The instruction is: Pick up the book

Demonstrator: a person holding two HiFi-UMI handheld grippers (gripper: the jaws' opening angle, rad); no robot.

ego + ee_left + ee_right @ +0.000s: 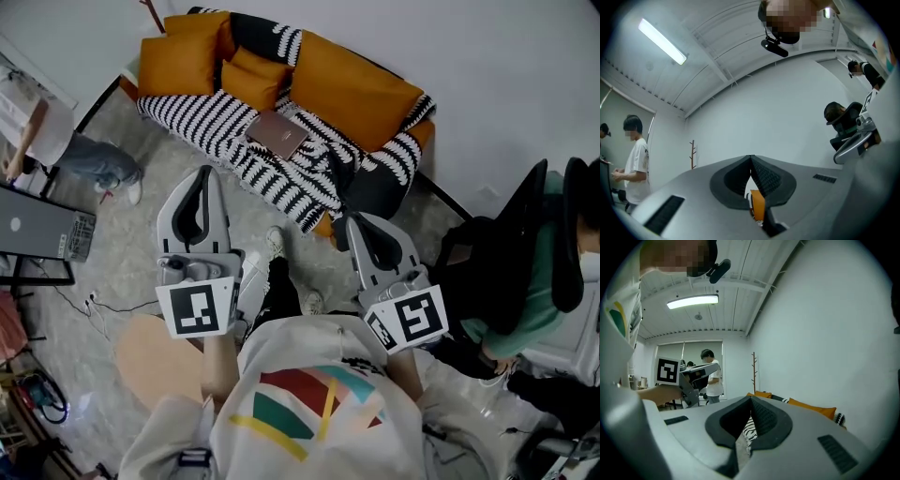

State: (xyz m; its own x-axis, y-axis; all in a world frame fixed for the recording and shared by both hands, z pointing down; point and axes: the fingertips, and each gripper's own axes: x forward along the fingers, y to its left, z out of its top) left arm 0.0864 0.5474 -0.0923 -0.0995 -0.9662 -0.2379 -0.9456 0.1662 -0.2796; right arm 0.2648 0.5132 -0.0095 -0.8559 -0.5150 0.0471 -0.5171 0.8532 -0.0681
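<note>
A: Both grippers, state?
B: Left gripper (201, 178) and right gripper (362, 228) clenched, jaws together, nothing between them.
A: Book?
B: Book (277, 133) lies flat on the striped blanket (211, 127) on the sofa (356, 89), well apart from both.

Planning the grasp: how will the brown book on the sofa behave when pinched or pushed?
The book looks thin and flat, so probably stiff and light; it won't roll. It lies on the striped blanket over a soft sofa, so pressing likely sinks it, and a push may bunch the cloth.
</note>
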